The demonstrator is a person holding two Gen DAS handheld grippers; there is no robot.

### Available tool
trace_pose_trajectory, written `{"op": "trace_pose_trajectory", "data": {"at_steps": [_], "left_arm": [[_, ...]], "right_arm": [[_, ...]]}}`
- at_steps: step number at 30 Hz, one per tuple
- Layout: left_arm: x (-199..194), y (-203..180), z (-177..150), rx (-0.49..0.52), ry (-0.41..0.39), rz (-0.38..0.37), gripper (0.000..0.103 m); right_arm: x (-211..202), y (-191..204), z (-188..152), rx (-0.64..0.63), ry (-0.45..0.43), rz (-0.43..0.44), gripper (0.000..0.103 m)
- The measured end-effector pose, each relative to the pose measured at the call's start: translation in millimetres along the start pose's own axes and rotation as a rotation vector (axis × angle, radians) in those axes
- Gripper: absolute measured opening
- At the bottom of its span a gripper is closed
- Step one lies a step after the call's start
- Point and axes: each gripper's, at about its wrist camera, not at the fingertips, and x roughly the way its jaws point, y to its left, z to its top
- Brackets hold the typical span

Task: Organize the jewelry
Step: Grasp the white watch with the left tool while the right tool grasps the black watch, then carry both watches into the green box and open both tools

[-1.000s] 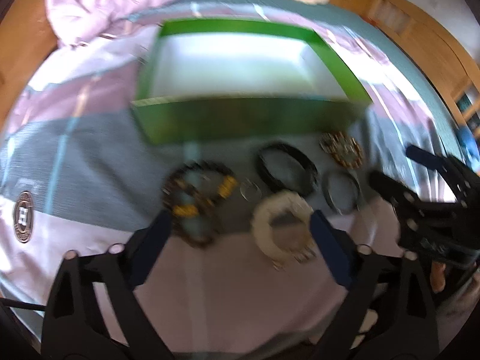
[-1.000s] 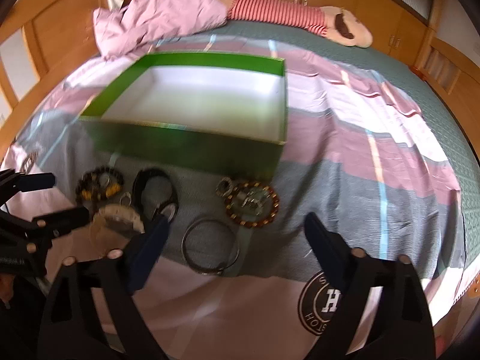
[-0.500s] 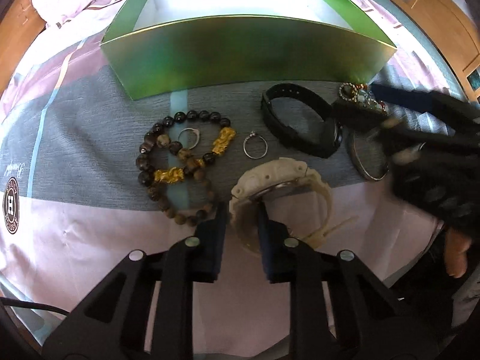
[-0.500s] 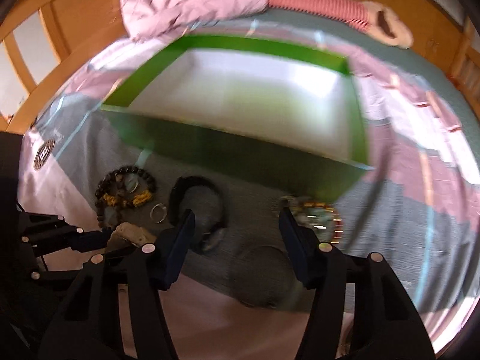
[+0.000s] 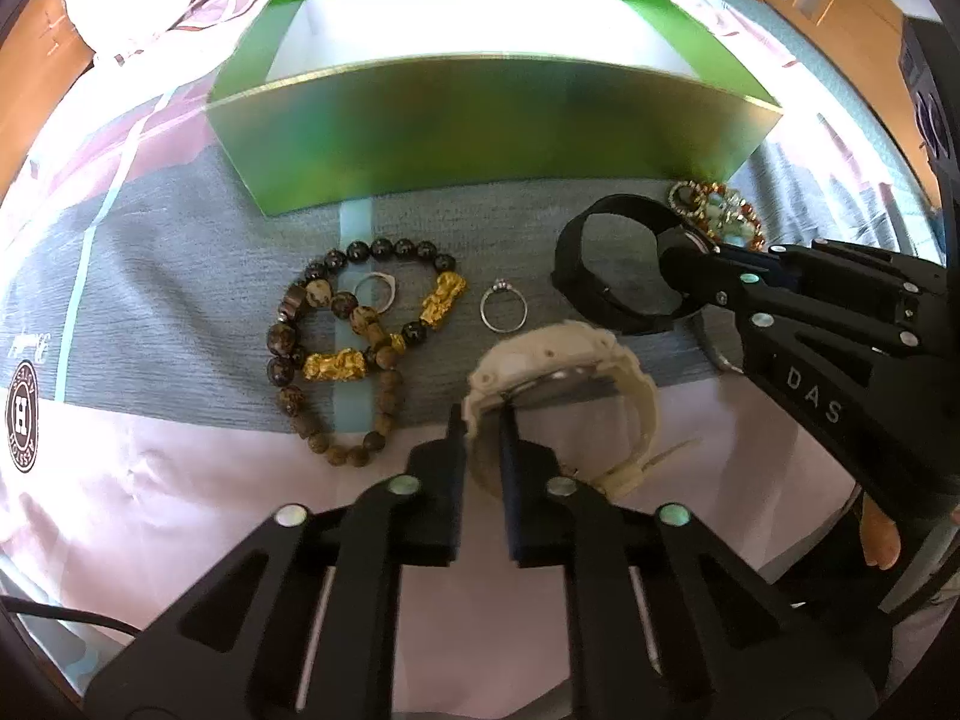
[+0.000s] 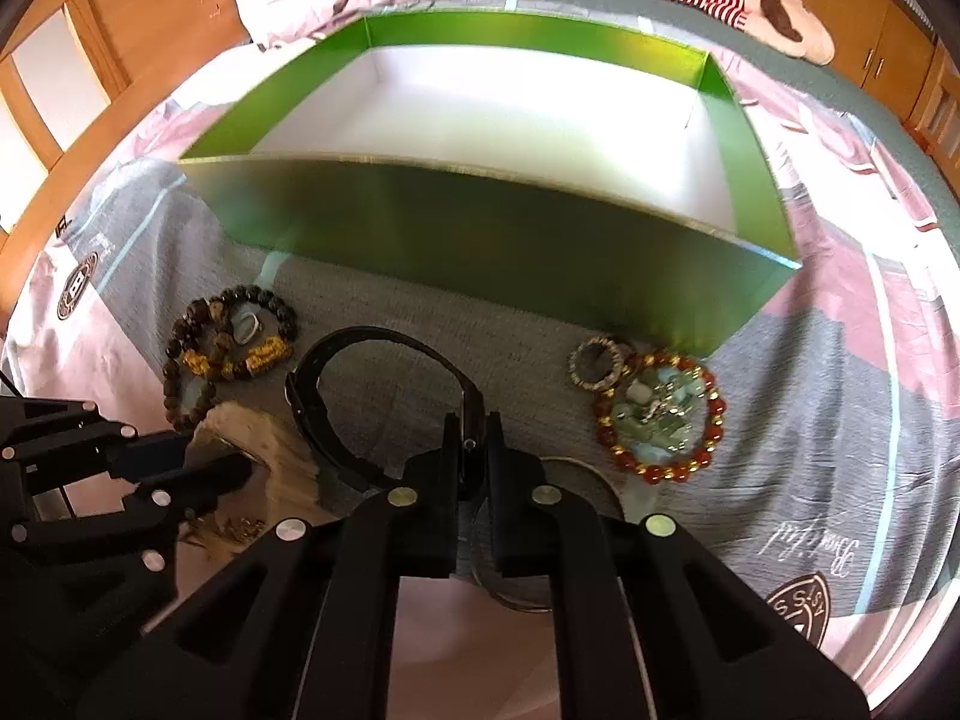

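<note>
Jewelry lies on the bedspread before an empty green box (image 6: 480, 222): the left gripper (image 5: 480, 450) is clamped on the cream watch (image 5: 564, 396), while the right gripper (image 6: 471, 450) is closing its jaws on the black watch (image 6: 372, 396) strap. Both 2 bands look light, springy, best pinched edgewise.

- green box (image 6: 480, 228), white inside
- cream watch (image 5: 558, 384)
- black watch (image 6: 372, 396)
- dark beads (image 5: 336, 336), gold charms
- bedsheet (image 5: 150, 276): grey and pink, perhaps pale-blue striped
</note>
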Motion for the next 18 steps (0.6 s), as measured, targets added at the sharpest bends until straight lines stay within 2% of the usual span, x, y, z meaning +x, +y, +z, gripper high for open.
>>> {"op": "trace_pose_trajectory", "data": {"at_steps": [5, 11, 18], "left_arm": [[-10.7, 4.9, -2.8, 0.0, -0.028, 0.003, 0.01], [-28.2, -0.7, -0.9, 0.026, -0.099, 0.019, 0.01], [-48.0, -4.3, 1.4, 0.021, -0.183, -0.013, 0.01]], "right_arm": [[-21.2, -6.1, 1.5, 0.007, -0.086, -0.014, 0.008], [-26.4, -9.4, 1.7, 0.021, -0.108, -0.02, 0.008], [-41.2, -12.7, -0.6, 0.032, -0.156, -0.015, 0.008]]}}
